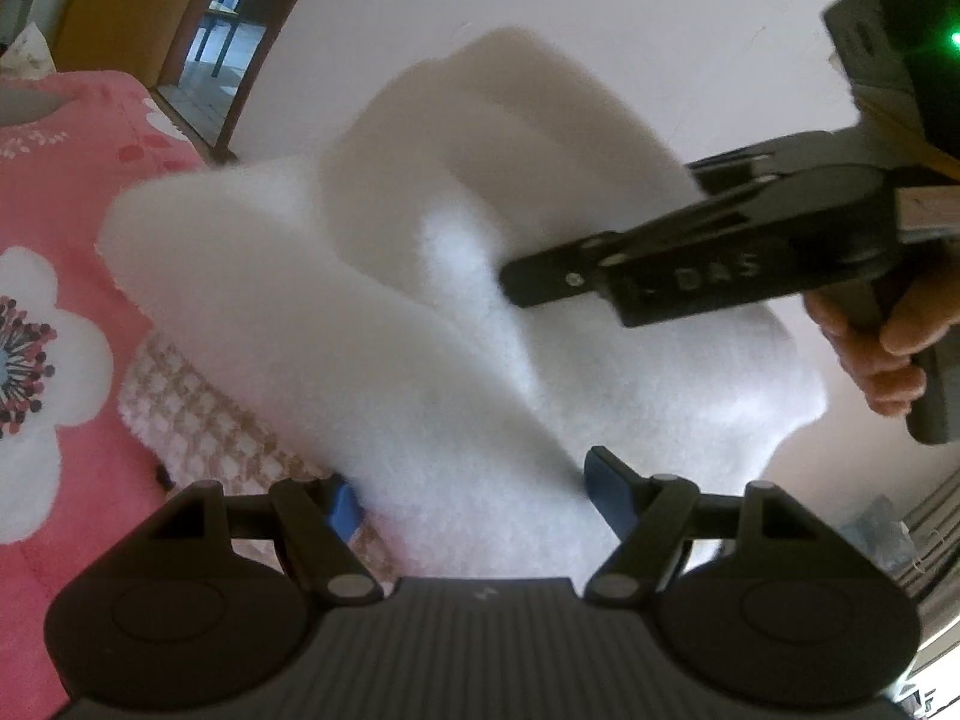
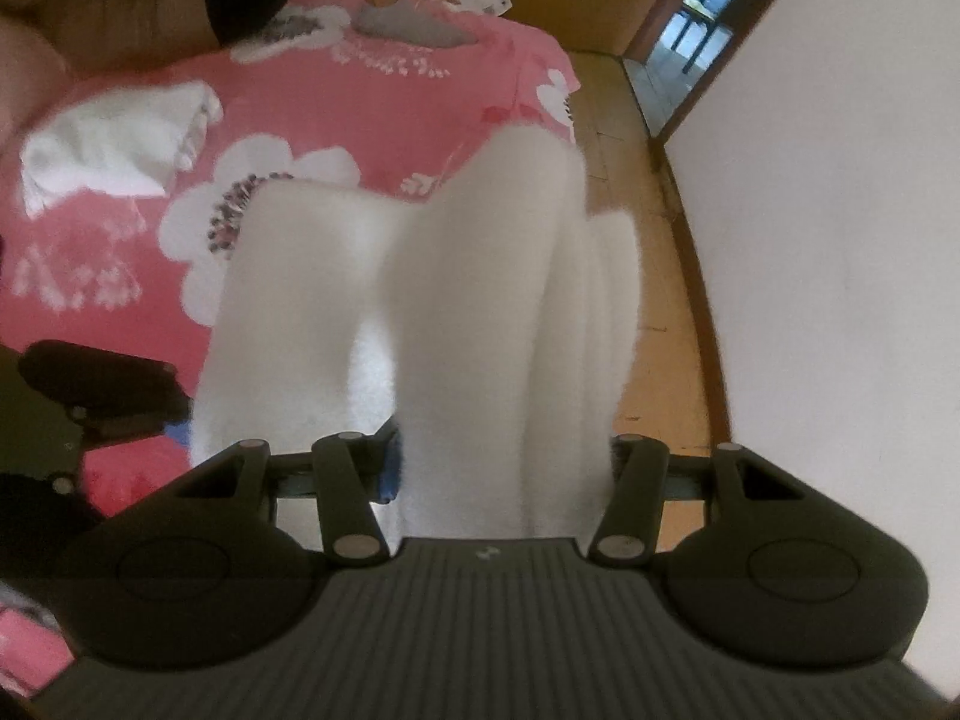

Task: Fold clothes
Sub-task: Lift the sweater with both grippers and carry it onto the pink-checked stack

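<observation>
Both wrist views look steeply down, very close on the shared, blurred white fleece above the pink bedspread, perhaps from opposite sides.

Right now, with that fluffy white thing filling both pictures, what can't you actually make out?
- Left wrist view: the white fleece garment is motion-blurred; its type is unclear.
- Left wrist view: the fleece covers the left gripper pads.
- Right wrist view: fleece buries the right gripper fingertips.
- Right wrist view: the grey item on the pink bedspread is too small.

A home bedroom. A bed with a pink flower-printed cotton sheet stands left, near a bare white wall. Far off, a wooden-framed doorway opens.
</observation>
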The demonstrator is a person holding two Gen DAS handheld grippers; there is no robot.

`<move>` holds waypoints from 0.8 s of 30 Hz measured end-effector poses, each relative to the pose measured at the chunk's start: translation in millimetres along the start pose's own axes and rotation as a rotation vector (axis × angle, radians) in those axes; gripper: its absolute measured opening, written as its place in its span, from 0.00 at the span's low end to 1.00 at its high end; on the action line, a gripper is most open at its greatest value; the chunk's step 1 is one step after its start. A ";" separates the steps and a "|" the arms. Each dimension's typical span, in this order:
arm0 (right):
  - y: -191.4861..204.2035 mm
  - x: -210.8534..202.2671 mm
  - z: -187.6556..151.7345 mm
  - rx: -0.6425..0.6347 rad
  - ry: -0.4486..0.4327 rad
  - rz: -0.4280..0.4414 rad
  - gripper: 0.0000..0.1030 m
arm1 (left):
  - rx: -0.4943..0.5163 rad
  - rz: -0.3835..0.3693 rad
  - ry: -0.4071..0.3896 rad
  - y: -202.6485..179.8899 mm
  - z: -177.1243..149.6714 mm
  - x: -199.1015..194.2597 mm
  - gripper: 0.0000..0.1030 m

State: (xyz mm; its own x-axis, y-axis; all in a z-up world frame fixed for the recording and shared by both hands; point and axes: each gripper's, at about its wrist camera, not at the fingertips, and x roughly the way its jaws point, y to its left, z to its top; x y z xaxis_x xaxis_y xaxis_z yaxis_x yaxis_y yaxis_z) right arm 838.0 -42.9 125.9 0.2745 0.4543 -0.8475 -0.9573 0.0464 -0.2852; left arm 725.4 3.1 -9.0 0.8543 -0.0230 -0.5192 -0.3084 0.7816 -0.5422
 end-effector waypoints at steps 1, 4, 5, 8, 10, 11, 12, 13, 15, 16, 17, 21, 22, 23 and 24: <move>0.1 6.5 1.4 -0.004 0.001 -0.007 0.50 | 0.002 -0.001 -0.012 0.1 0.7 0.2 0.73; -3.5 21.4 0.7 0.011 0.000 -0.034 0.50 | 0.002 -0.007 -0.025 -0.7 1.4 -3.2 0.73; -5.9 24.6 -0.9 0.024 -0.002 -0.041 0.50 | -0.006 -0.011 -0.023 -0.8 4.1 -7.2 0.73; -1.6 24.0 -2.4 0.019 -0.037 -0.044 0.49 | -0.043 -0.030 -0.013 0.5 4.8 -23.8 0.73; -1.7 17.5 -3.4 0.023 -0.058 -0.036 0.49 | -0.068 -0.040 -0.020 0.9 2.4 -29.6 0.73; -3.5 17.0 -3.8 0.026 -0.061 -0.030 0.49 | -0.076 -0.042 -0.022 1.0 1.9 -29.2 0.73; -5.3 16.6 -4.2 0.029 -0.063 -0.024 0.49 | -0.080 -0.043 -0.023 1.2 1.1 -28.3 0.73; -7.1 16.1 -4.6 0.033 -0.066 -0.019 0.50 | -0.076 -0.040 -0.020 1.3 -2.9 -26.9 0.74; -8.0 23.1 -6.4 0.039 -0.059 -0.021 0.53 | -0.062 -0.024 -0.001 2.9 -9.3 -22.1 0.74; -7.2 30.2 -7.8 0.041 -0.050 -0.029 0.57 | -0.055 -0.024 0.004 4.6 -10.5 -20.9 0.74; -5.8 38.0 -9.0 0.047 -0.038 -0.052 0.60 | -0.049 -0.027 0.008 6.5 -11.1 -20.4 0.74; -9.8 43.9 -12.4 0.129 -0.057 -0.123 0.73 | -0.018 -0.073 0.038 11.8 -7.6 -26.3 0.74; -12.3 36.0 -15.3 0.147 -0.084 -0.153 0.78 | -0.017 -0.083 0.050 15.3 -4.9 -25.5 0.74; -14.7 28.0 -18.3 0.165 -0.112 -0.182 0.82 | -0.015 -0.093 0.062 18.7 -2.2 -24.6 0.74; -17.1 19.8 -22.2 0.180 -0.143 -0.209 0.88 | -0.012 -0.099 0.069 21.3 0.1 -24.3 0.74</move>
State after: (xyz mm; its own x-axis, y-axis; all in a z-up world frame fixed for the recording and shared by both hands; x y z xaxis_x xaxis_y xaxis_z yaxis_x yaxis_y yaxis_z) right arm 861.8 -54.4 104.1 0.4639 0.5380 -0.7038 -0.8856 0.3030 -0.3521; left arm 698.1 20.4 -7.8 0.8501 -0.1430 -0.5069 -0.2293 0.7660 -0.6005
